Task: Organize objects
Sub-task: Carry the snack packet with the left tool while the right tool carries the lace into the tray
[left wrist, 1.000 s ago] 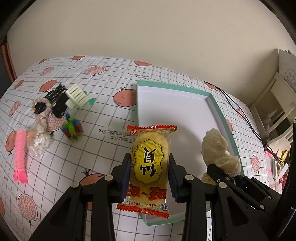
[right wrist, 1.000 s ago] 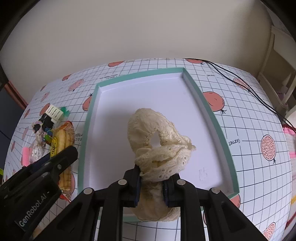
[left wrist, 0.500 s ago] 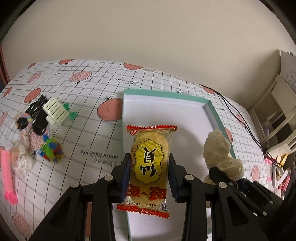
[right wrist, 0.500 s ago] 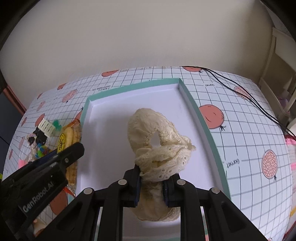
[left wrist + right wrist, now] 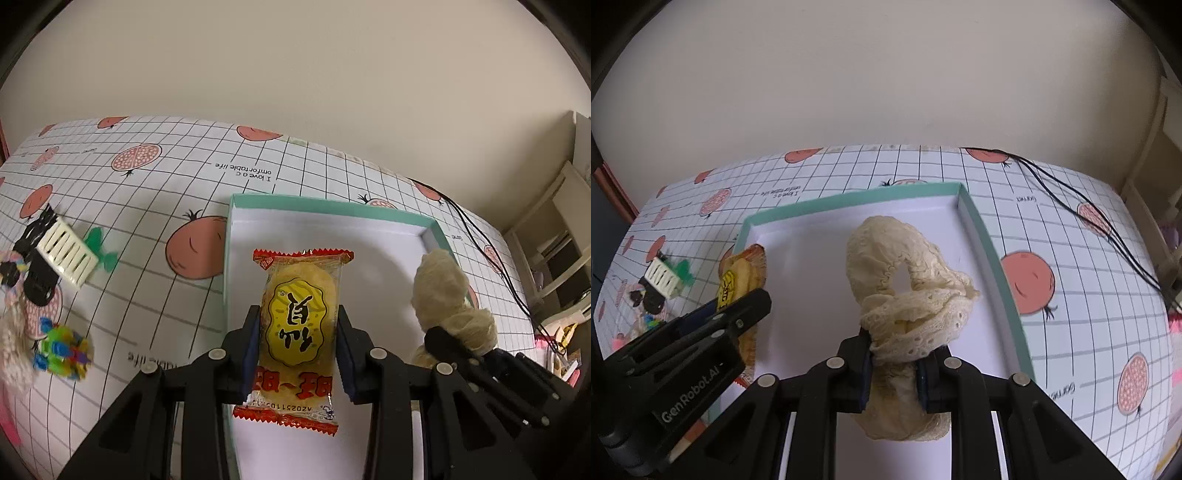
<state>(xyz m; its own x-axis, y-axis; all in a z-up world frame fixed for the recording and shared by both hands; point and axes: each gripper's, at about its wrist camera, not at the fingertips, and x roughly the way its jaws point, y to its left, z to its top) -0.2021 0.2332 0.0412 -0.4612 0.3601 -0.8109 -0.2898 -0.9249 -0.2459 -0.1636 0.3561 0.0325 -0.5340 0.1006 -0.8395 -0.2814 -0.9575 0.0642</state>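
Looking along my left gripper (image 5: 298, 345), I see its two fingers pressed against the sides of a yellow snack packet (image 5: 298, 325) with red crimped ends, held above the white floor of a shallow box with a teal rim (image 5: 325, 206). The packet's long axis runs straight along the fingers, one crimped end pointing toward the box's far wall and the other back toward me, printed face up. My right gripper (image 5: 893, 363) is closed on a cream lace scrunchie (image 5: 905, 291), also held over the box, just right of the packet; its ring stands up from the fingers, its hole facing the right wrist camera. The box sits on a tablecloth (image 5: 177, 206) printed with a black grid and pink fruit. Left of the box, well apart from it, lies a loose cluster: a cream slatted hair claw (image 5: 68, 251), a black clip (image 5: 35, 236), a bright multicoloured toy (image 5: 62, 350). Black cables (image 5: 1071, 206) trail across the cloth to the box's right. Nothing lies between either held thing and the box floor.
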